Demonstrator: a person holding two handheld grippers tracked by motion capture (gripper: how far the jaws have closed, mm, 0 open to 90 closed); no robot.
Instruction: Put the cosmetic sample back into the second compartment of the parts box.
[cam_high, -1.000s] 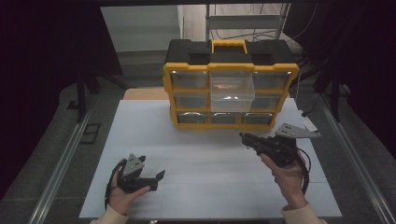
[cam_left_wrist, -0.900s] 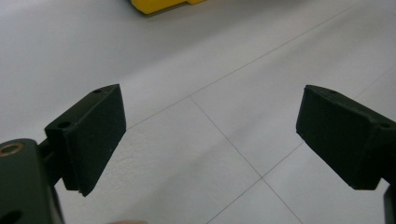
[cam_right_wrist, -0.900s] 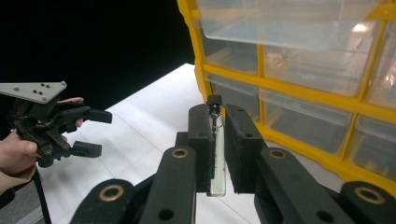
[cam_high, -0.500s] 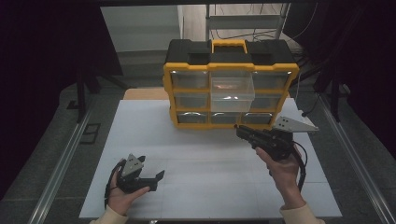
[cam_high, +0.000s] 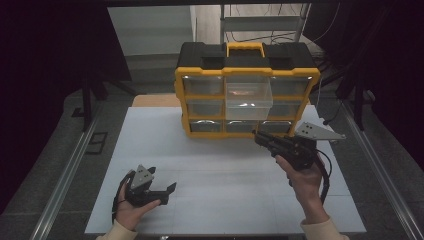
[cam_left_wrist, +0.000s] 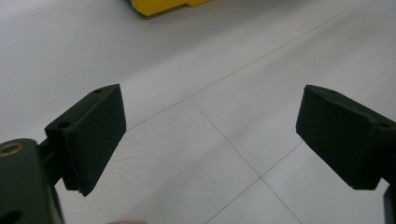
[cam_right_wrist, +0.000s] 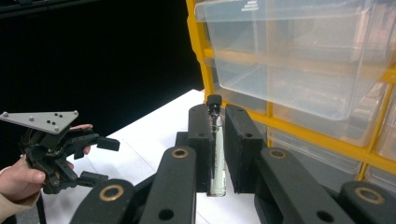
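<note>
A yellow and black drawer organizer (cam_high: 247, 74) stands at the back of the white table (cam_high: 225, 200). Its clear middle drawer (cam_high: 248, 102) is pulled out toward me. My right gripper (cam_high: 260, 136) hovers just in front of the organizer's bottom row, right of centre, pointing at it. In the right gripper view the right gripper (cam_right_wrist: 217, 112) is shut on a small clear vial (cam_right_wrist: 217, 156) with a black cap, below the open drawer (cam_right_wrist: 299, 56). My left gripper (cam_high: 162, 180) rests low at the table's front left, open; the left gripper (cam_left_wrist: 210, 130) has nothing but bare table between its pads.
Metal rails (cam_high: 65, 175) run along both sides of the table. A wooden surface (cam_high: 155, 100) shows behind the white board, left of the organizer. Dark curtains surround the area. The other drawers sit pushed in.
My right gripper has edged a little up and left, closer to the organizer, still holding the vial. The left hand has stayed put.
</note>
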